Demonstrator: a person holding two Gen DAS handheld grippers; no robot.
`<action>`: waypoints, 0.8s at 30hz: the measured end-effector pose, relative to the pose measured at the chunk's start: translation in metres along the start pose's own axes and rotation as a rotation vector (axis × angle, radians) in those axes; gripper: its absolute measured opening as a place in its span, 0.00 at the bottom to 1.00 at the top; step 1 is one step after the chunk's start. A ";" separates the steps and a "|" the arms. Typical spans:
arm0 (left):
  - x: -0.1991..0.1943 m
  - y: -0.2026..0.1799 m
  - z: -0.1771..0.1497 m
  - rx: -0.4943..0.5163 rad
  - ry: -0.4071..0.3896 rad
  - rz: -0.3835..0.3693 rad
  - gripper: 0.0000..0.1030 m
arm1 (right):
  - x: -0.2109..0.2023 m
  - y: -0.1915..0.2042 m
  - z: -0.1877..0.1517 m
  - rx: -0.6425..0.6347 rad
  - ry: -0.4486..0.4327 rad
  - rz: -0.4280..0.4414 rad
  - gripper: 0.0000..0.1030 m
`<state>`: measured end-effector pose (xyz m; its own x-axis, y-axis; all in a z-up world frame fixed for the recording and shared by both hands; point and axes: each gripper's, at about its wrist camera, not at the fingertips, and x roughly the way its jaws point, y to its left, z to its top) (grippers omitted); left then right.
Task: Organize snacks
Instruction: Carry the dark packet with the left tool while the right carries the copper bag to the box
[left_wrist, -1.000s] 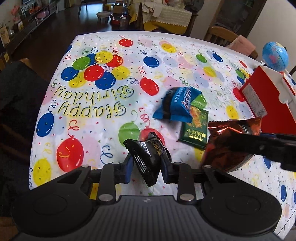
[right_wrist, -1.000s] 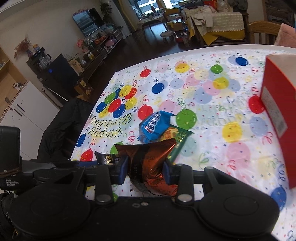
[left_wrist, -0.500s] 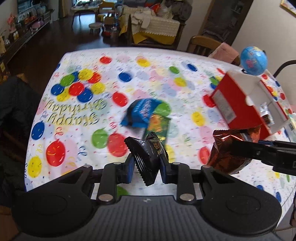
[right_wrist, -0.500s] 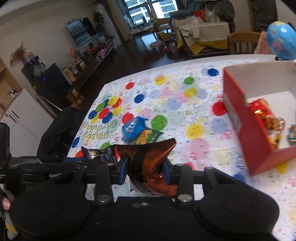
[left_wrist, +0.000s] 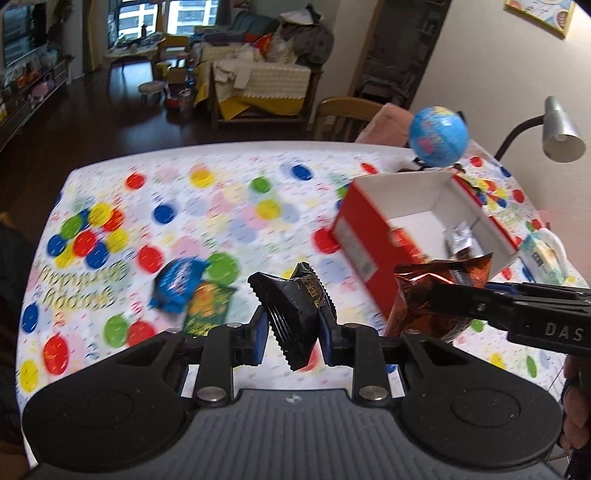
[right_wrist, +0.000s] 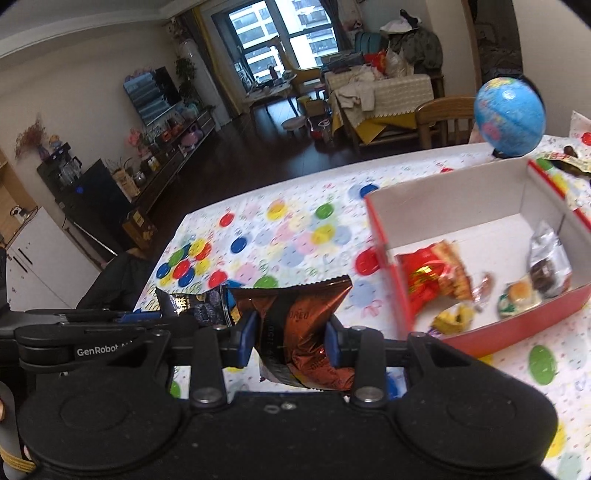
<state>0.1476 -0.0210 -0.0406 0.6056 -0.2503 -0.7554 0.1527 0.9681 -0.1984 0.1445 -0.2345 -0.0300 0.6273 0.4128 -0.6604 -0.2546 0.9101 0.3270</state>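
Note:
My left gripper (left_wrist: 293, 326) is shut on a black snack packet (left_wrist: 295, 310), held in the air above the table. My right gripper (right_wrist: 290, 334) is shut on a shiny brown snack packet (right_wrist: 295, 317); the same brown packet (left_wrist: 432, 295) shows in the left wrist view, just right of the black one. The black packet (right_wrist: 192, 304) appears at the left of the right wrist view. A red box (right_wrist: 391, 266) with a white inside stands to the right and holds several wrapped snacks. A blue packet (left_wrist: 177, 282) and a green packet (left_wrist: 207, 308) lie on the balloon tablecloth.
A small blue globe (right_wrist: 509, 118) stands behind the box. A desk lamp (left_wrist: 557, 129) and a tissue pack (left_wrist: 543, 254) sit at the right in the left wrist view. A wooden chair (left_wrist: 343, 116) stands at the table's far edge. A dark coat lies off the left edge.
Both grippers have risen and swung right with their packets. The red box's open inside has come into view, and the blue and green packets have fallen back to the left.

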 end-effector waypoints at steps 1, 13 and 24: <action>0.001 -0.007 0.003 0.005 -0.003 -0.004 0.27 | -0.003 -0.005 0.002 0.001 -0.005 -0.004 0.35; 0.023 -0.088 0.029 0.060 -0.022 -0.037 0.27 | -0.030 -0.073 0.024 0.018 -0.053 -0.044 0.35; 0.059 -0.145 0.046 0.070 -0.001 -0.030 0.27 | -0.038 -0.133 0.041 0.031 -0.075 -0.072 0.35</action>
<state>0.1972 -0.1758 -0.0272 0.6004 -0.2794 -0.7493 0.2252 0.9581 -0.1767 0.1848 -0.3727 -0.0209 0.6969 0.3415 -0.6306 -0.1847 0.9352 0.3023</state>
